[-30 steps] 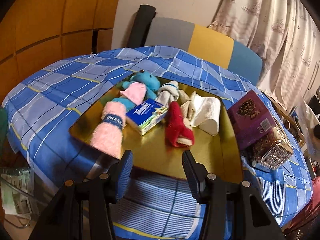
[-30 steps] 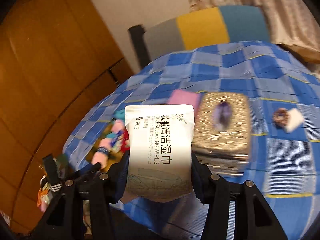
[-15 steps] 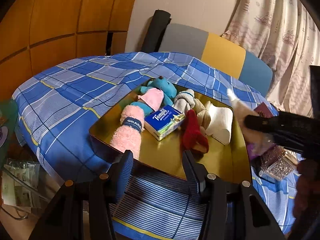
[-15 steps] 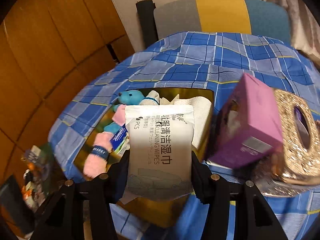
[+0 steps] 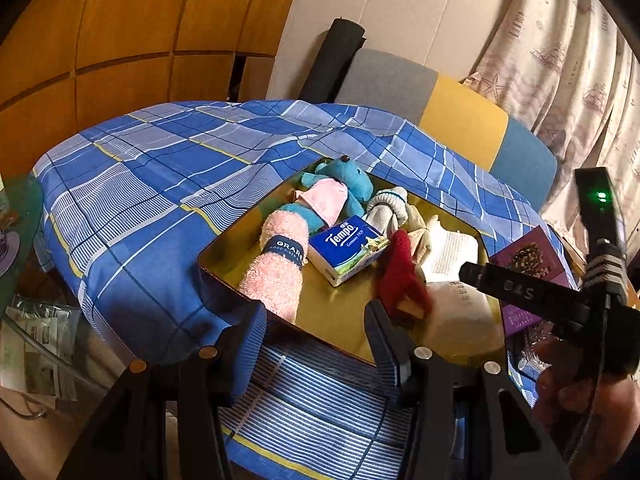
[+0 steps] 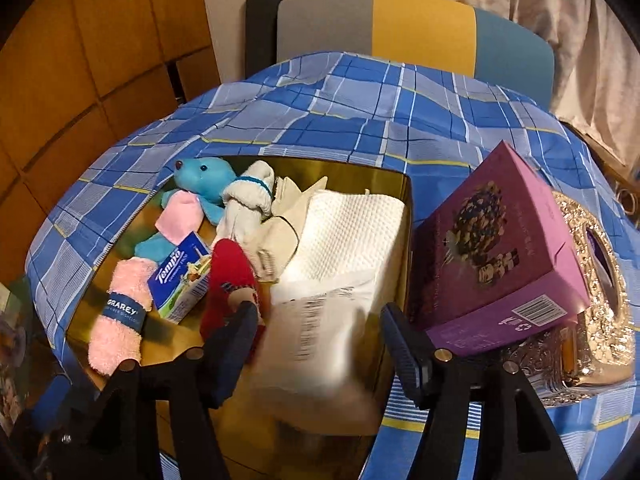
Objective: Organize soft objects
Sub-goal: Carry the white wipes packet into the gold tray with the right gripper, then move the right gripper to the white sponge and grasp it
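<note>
A golden tray (image 5: pixel 224 280) on the blue plaid cloth holds a blue teddy (image 5: pixel 348 184), a pink rolled towel (image 5: pixel 276 264), a Tempo tissue pack (image 5: pixel 348 248), a red sock (image 5: pixel 400 276), a white sock (image 5: pixel 388 208) and a folded paper towel (image 5: pixel 452 248). My right gripper (image 6: pixel 316 320) hangs over the tray's near right corner (image 6: pixel 408 240). Its jaws are opening, and the white wipes pack (image 6: pixel 316 344) lies blurred between them, free of both pads. My left gripper (image 5: pixel 314 320) stands open over the tray's near rim with nothing between its fingers.
A purple box (image 6: pixel 492 248) leans on a gold glittery tissue box (image 6: pixel 600 288) right of the tray. A grey, yellow and blue chair back (image 6: pixel 420 28) stands behind the table. Wood panelling is at the left, curtains at the right. A hand (image 5: pixel 592 404) holds the right gripper.
My right gripper has swung from above the tissue boxes to over the tray and sunk. Its jaws have widened and the wipes pack has slipped down out of their grip.
</note>
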The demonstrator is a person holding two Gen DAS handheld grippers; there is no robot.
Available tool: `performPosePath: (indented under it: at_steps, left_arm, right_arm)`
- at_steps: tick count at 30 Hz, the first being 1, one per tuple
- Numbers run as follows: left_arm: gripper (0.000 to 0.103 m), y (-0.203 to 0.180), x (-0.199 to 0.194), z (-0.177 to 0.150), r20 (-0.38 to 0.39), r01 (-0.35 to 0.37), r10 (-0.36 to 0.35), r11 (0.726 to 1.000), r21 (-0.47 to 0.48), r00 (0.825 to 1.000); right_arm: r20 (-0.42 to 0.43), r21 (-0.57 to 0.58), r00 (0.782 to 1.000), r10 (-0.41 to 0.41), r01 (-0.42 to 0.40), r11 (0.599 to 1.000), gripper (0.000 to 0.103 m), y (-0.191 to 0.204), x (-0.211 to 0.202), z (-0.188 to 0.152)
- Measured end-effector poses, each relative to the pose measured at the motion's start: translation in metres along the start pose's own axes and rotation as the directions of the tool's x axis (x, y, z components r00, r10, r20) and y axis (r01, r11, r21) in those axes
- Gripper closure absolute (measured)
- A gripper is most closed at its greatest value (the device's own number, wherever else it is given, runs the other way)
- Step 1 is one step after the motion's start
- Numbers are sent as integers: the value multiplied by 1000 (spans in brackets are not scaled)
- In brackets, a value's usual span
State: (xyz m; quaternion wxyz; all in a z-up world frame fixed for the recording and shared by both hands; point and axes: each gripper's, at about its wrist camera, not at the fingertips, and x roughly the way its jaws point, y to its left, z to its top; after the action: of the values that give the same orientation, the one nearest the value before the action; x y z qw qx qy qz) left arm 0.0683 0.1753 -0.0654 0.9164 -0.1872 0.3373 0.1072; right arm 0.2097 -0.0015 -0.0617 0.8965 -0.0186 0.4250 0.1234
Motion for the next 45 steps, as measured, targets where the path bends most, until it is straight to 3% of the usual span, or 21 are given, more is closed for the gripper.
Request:
performPosePath:
  at_steps: [10, 18, 22, 26, 30, 35, 40, 45]
  left_arm:
    - [51, -6, 5, -5, -33, 42, -42, 999, 16, 999]
    - [51, -20, 6, -14, -57, 79, -75, 995, 62, 996]
    - [51, -30, 6, -18, -73, 129, -123, 987, 94, 990]
    - [51, -47, 6, -25, -115, 224, -209, 966, 132, 971]
    - [51, -68, 1, -37, -138, 276, -252, 940, 200, 958]
    - [51, -95, -10, -56, -164, 342, -305, 891, 299, 938]
    - [51, -115, -15, -77, -201, 378, -323, 844, 380, 925]
    - [51, -135, -19, -92, -259, 424, -344, 815, 394, 902]
  right_arm:
    - [116, -11, 991, 73, -72, 997, 35, -10, -58, -12]
    - [150, 25, 984, 92, -97, 995, 33, -28, -91, -24]
    - [164, 32, 982, 97, -104, 994, 33, -39, -104, -32]
    - [189, 52, 979, 71, -83, 995, 33, -58, -121, -44]
    - [201, 97, 979, 28, -49, 994, 33, -88, -134, -55]
    - [191, 170, 981, -41, 8, 985, 32, -134, -144, -69]
    - [138, 272, 986, -89, 49, 961, 31, -186, -142, -91]
    - [9, 379, 987, -159, 144, 914, 31, -242, -127, -119]
